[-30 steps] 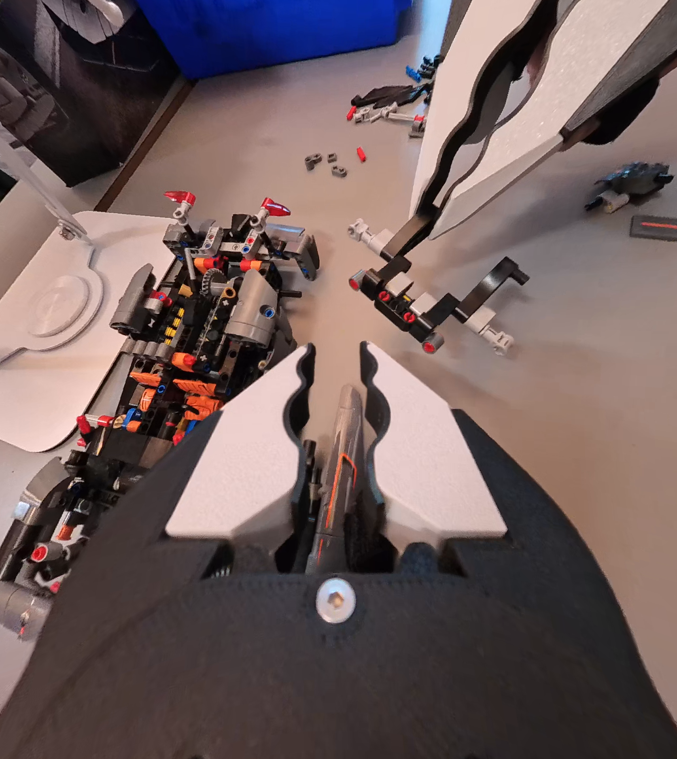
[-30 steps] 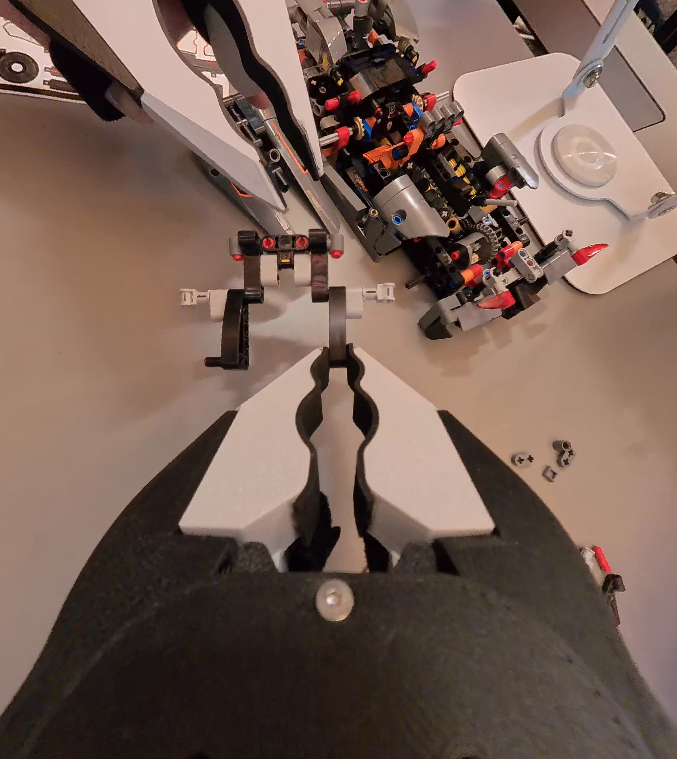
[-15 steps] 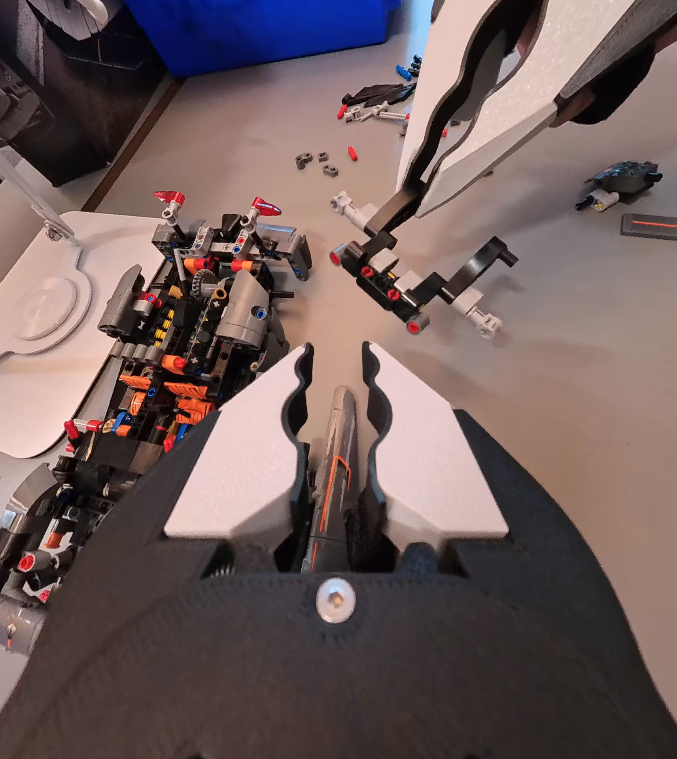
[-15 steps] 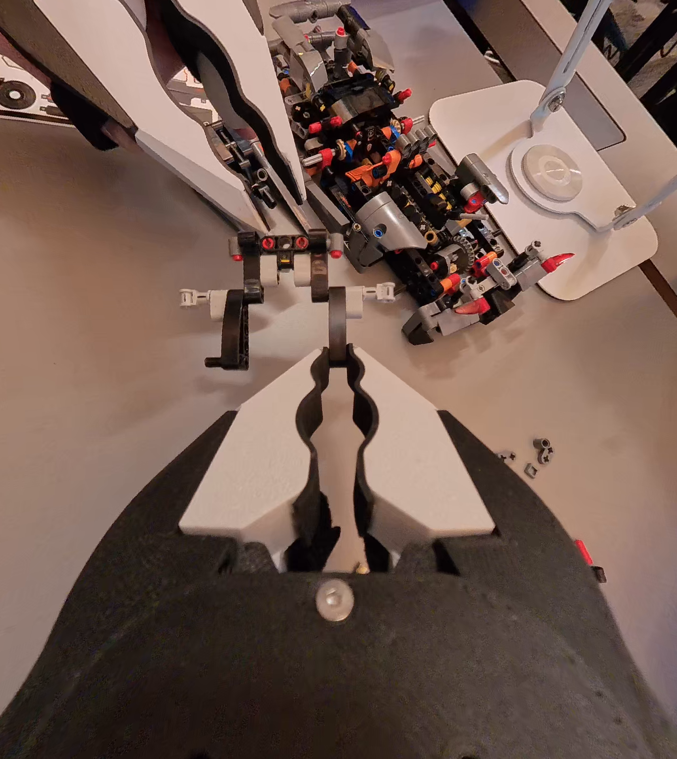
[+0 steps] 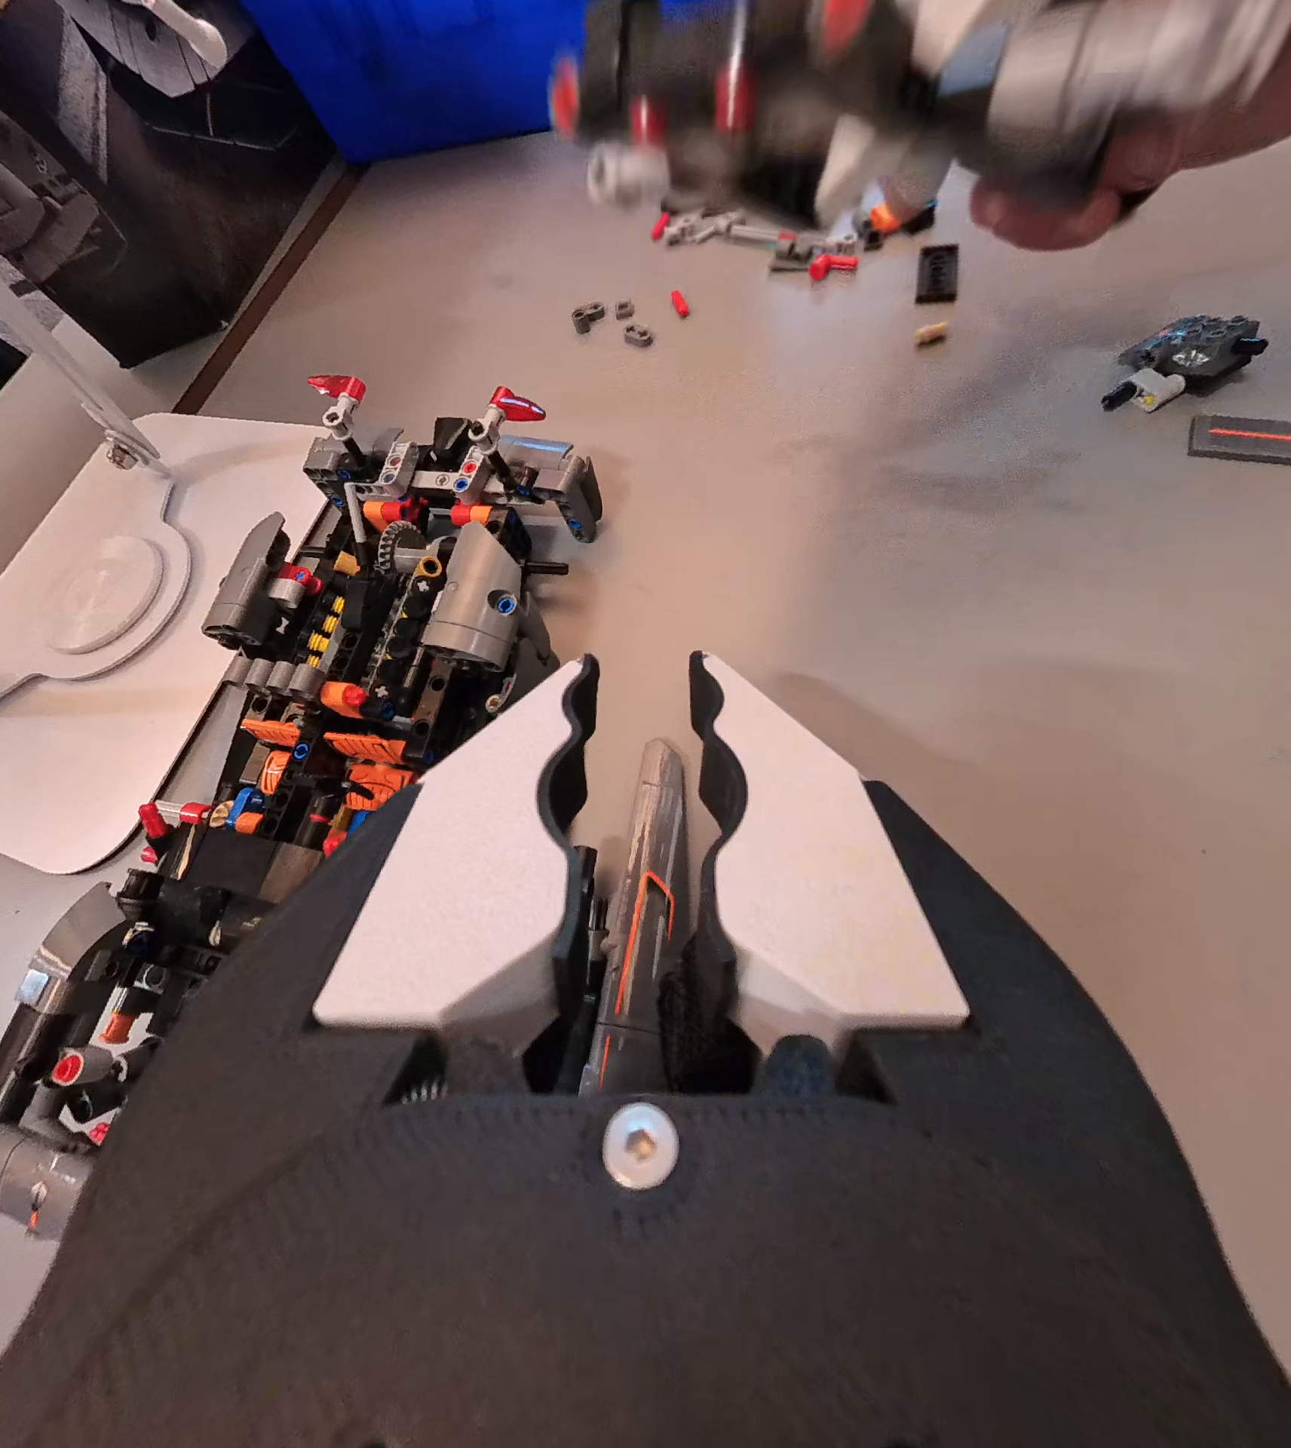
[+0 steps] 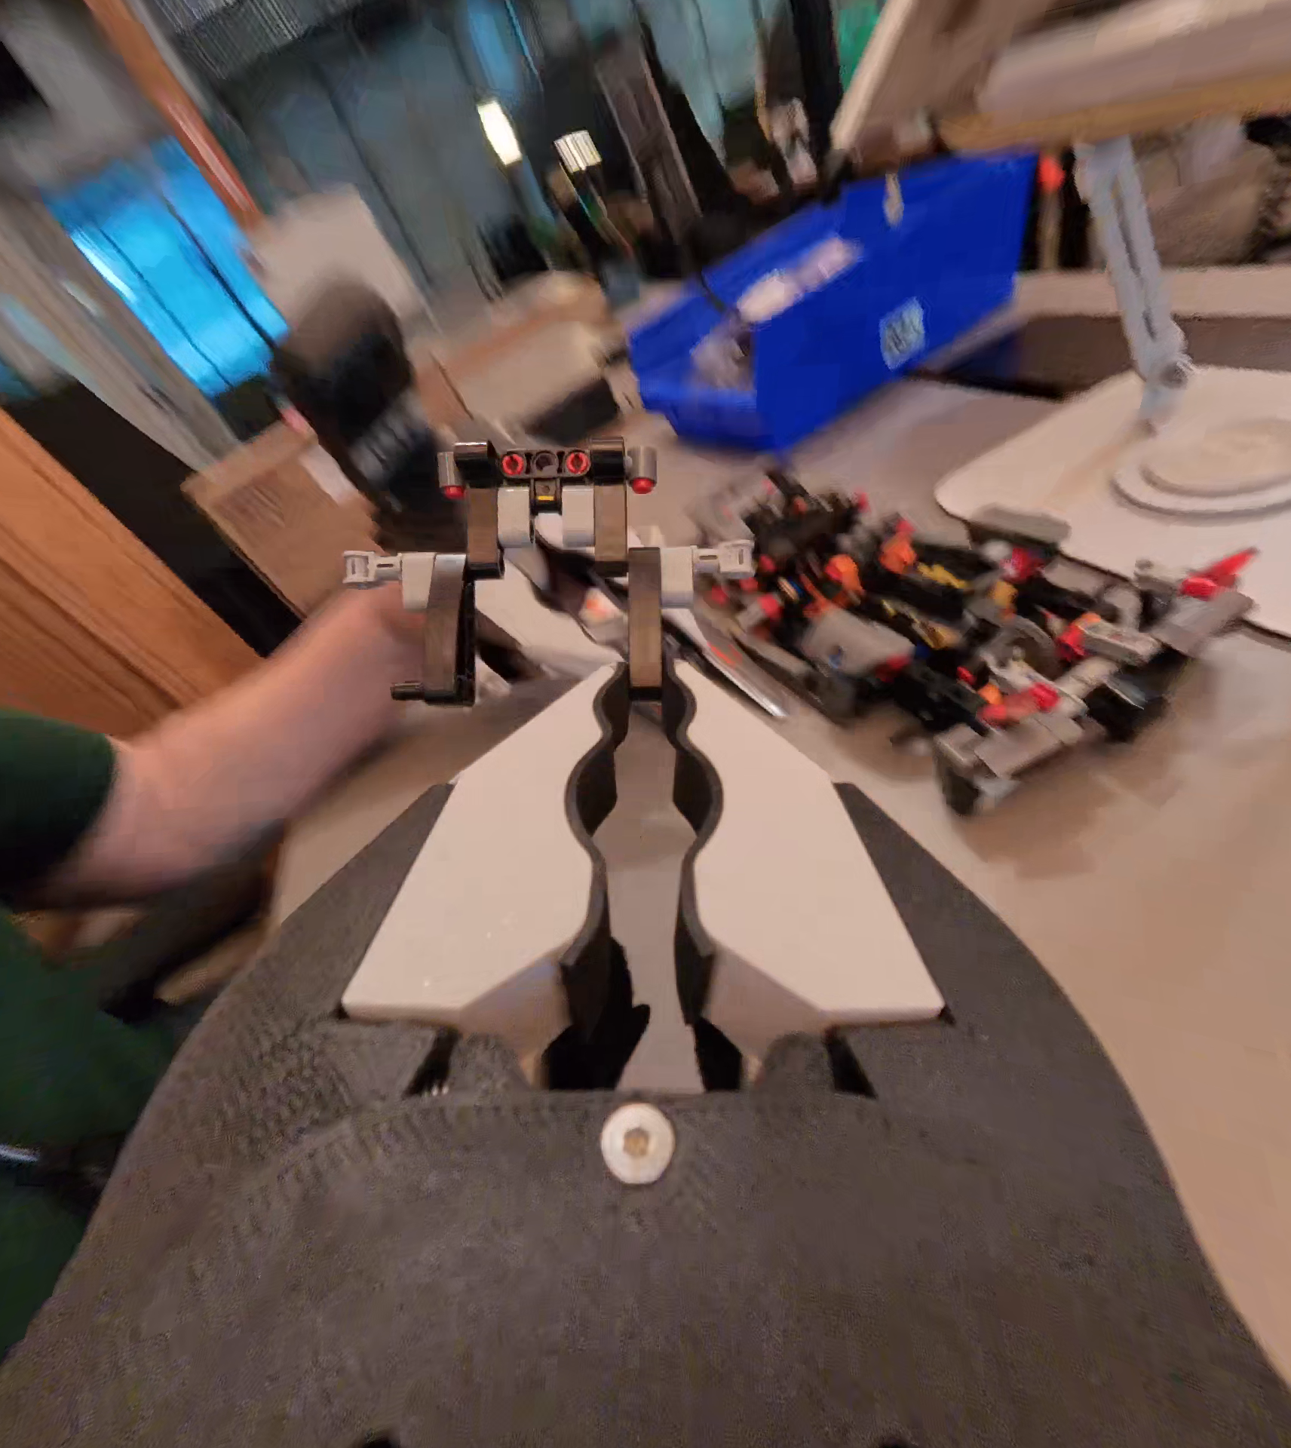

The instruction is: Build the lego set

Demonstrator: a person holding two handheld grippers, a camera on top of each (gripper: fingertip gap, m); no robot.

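The long black, grey and orange car model (image 5: 392, 627) lies on the grey table, left of my left gripper (image 5: 642, 666). It also shows in the right wrist view (image 6: 940, 627). My left gripper is shut on the model's grey side panel with an orange stripe (image 5: 650, 862), held deep between the fingers. My right gripper (image 6: 644, 674) is shut on one black curved arm of a black-and-grey subassembly with red pins (image 6: 548, 533) and holds it high above the table. In the left wrist view that subassembly is a blur at the top (image 5: 705, 117).
A white lamp base (image 5: 78, 627) lies left of the model. A blue bin (image 5: 407, 70) stands at the back. Small loose parts (image 5: 627, 313), a black plate (image 5: 938, 272), a dark small assembly (image 5: 1191, 360) and a striped dark tile (image 5: 1249, 439) lie on the table. A green-sleeved arm (image 6: 0, 823) is at left. The gap from one gripper's tips to the other's is roughly 10 centimetres.
My right gripper has lifted the subassembly off the table and swung up fast, so its view now looks level across the room. My left gripper has stayed on the side panel.
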